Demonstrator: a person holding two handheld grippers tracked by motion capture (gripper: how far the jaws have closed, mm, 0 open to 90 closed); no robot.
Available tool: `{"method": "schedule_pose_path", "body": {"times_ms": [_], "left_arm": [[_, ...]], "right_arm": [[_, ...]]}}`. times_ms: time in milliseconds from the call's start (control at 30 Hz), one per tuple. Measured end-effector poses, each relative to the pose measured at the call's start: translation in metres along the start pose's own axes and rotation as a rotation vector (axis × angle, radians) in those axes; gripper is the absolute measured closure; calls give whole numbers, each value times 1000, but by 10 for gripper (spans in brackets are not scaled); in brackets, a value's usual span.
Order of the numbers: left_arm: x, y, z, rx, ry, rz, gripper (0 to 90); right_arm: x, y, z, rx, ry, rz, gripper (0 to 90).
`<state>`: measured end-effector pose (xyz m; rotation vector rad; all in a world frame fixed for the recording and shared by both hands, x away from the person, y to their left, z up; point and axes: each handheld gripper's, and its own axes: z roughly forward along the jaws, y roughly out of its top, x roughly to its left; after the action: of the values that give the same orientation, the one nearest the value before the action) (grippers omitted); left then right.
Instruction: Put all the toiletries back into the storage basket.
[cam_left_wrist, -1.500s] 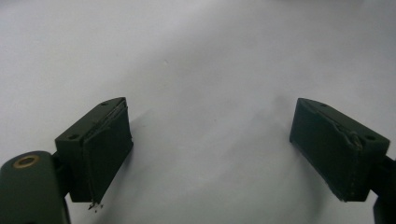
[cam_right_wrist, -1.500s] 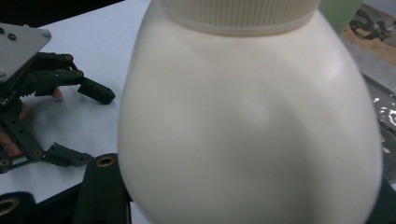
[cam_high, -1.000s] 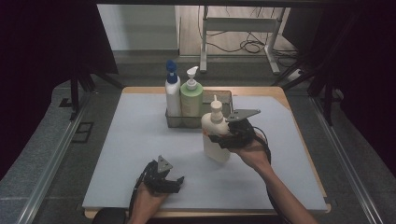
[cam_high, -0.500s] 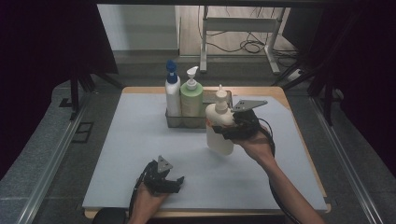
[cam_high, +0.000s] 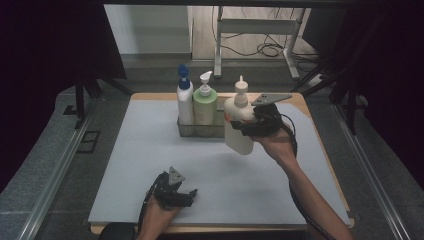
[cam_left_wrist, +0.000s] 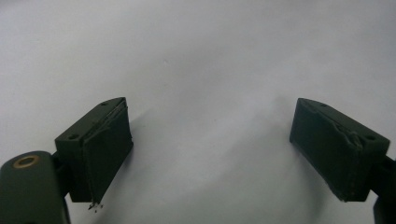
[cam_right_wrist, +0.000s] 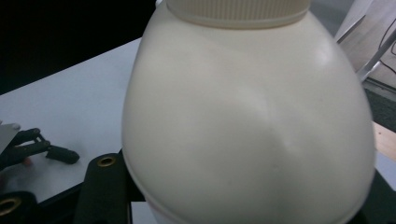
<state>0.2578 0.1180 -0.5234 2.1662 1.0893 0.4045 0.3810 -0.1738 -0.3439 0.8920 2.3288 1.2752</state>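
Grey-white table mat is my staging ground, clear wire caddy awaiting the cream plastic pump bottle I've clamped mid-body in my right gripper, airborne just beside it; left gripper rests wide open, empty.

Three pump bottles total: one cream, one green, one white with a blue top. One metal caddy (holding two of them). Two grippers, left and right.
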Motion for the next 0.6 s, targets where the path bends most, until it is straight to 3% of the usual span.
{"method": "schedule_pose_path", "body": {"times_ms": [600], "left_arm": [[0, 0, 0, 0, -1, 1, 123]], "right_arm": [[-14, 26, 11, -35, -91, 13, 405]]}}
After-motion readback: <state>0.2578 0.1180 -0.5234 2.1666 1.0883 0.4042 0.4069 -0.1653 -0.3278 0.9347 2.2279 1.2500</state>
